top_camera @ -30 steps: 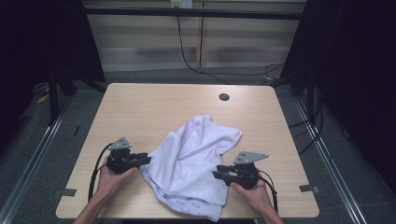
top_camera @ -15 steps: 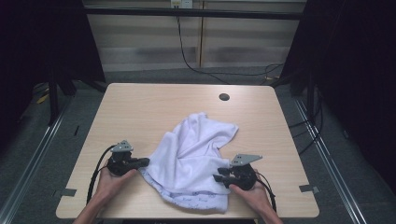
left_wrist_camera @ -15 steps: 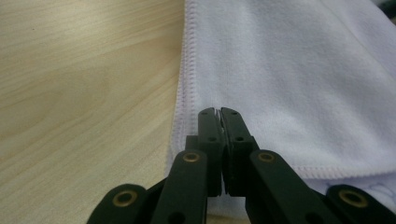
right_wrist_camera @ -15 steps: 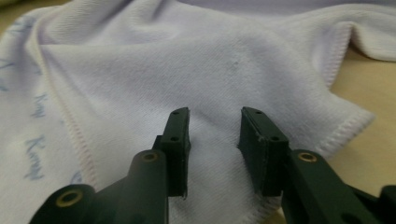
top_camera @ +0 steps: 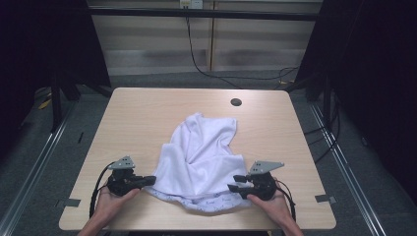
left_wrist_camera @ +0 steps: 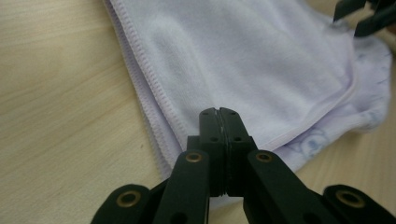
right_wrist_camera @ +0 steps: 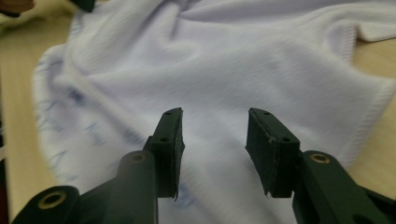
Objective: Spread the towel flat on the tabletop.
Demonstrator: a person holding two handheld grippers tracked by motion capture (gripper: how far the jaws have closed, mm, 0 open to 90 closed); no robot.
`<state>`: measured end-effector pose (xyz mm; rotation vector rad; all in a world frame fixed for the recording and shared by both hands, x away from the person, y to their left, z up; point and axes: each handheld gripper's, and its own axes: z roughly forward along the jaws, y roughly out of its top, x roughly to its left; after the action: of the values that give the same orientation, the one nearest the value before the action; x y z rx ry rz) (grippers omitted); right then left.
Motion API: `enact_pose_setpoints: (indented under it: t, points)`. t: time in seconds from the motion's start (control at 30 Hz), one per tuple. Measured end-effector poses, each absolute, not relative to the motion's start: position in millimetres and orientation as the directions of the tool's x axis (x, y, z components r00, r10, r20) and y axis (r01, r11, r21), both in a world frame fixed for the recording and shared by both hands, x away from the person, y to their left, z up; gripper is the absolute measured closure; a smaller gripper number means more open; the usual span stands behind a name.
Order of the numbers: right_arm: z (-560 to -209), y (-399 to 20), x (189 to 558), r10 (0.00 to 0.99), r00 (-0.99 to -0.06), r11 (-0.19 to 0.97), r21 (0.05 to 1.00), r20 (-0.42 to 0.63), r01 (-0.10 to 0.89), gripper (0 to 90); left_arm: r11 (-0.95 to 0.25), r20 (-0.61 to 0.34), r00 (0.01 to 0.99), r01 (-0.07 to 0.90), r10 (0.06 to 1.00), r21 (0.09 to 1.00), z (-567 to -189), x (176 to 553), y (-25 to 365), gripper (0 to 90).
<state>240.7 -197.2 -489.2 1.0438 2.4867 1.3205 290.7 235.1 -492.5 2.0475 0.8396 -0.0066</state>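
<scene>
A white cloth (top_camera: 201,152) lies crumpled on the wooden table (top_camera: 147,113), with a printed layer showing along its near edge. My left gripper (top_camera: 153,180) lies at the cloth's left edge. In the left gripper view its jaws (left_wrist_camera: 219,112) are pressed together over the hemmed cloth (left_wrist_camera: 243,60), and no fabric shows between the pads. My right gripper (top_camera: 233,183) rests at the cloth's near right corner. Its jaws (right_wrist_camera: 215,126) have just been opening and stand apart above the cloth (right_wrist_camera: 224,60), not pressing on it.
A round dark grommet (top_camera: 236,102) sits near the table's far edge. Bare wood lies to the left, right and behind the cloth. The near table edge runs just under both hands. Cables trail on the floor beyond the table.
The left gripper's jaws have closed at the cloth's left edge and it has shifted slightly. The cloth has drawn into a narrower heap. The right gripper has stayed put.
</scene>
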Motion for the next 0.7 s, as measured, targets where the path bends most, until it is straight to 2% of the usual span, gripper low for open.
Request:
enact_pose_setpoints:
  t: [0.2,0.33,0.37,0.4,0.43,0.47,0.57,0.7]
  points:
    - [-499.5,-194.0,231.1,0.643,-0.753,0.431,0.744,0.144,0.51,49.5,-0.342,-0.304,0.774,0.546,0.556,0.765,-484.3,290.4,236.9,89.6]
    - [-502.2,-191.5,238.3,0.657,-0.746,0.442,0.747,0.108,0.497,52.3,-0.323,-0.301,0.777,0.533,0.552,0.782,-479.1,291.7,238.8,89.8]
    - [-502.2,-191.0,239.6,0.66,-0.744,0.442,0.747,0.103,0.496,56.1,-0.319,-0.304,0.775,0.534,0.553,0.783,-478.6,292.3,239.2,89.9]
    - [-502.2,-191.0,239.6,0.66,-0.744,0.442,0.747,0.103,0.496,56.1,-0.309,-0.305,0.774,0.532,0.556,0.788,-477.9,292.7,239.9,89.9]
    - [-501.5,-191.0,240.6,0.674,-0.735,0.453,0.746,0.072,0.489,70.8,-0.309,-0.297,0.776,0.525,0.556,0.793,-476.1,292.9,240.9,89.9]
    - [-501.5,-191.0,240.6,0.674,-0.735,0.453,0.746,0.072,0.489,70.8,-0.303,-0.302,0.778,0.524,0.551,0.796,-474.1,292.6,241.9,89.9]
    - [-494.1,-200.5,245.0,0.69,-0.71,0.363,0.781,0.14,0.508,87.6,-0.283,-0.311,0.773,0.526,0.553,0.802,-471.2,291.9,245.3,90.0]
    - [-475.4,-210.6,245.1,0.692,-0.702,0.294,0.822,0.168,0.487,89.0,-0.268,-0.308,0.774,0.516,0.553,0.814,-464.6,290.8,246.9,90.0]
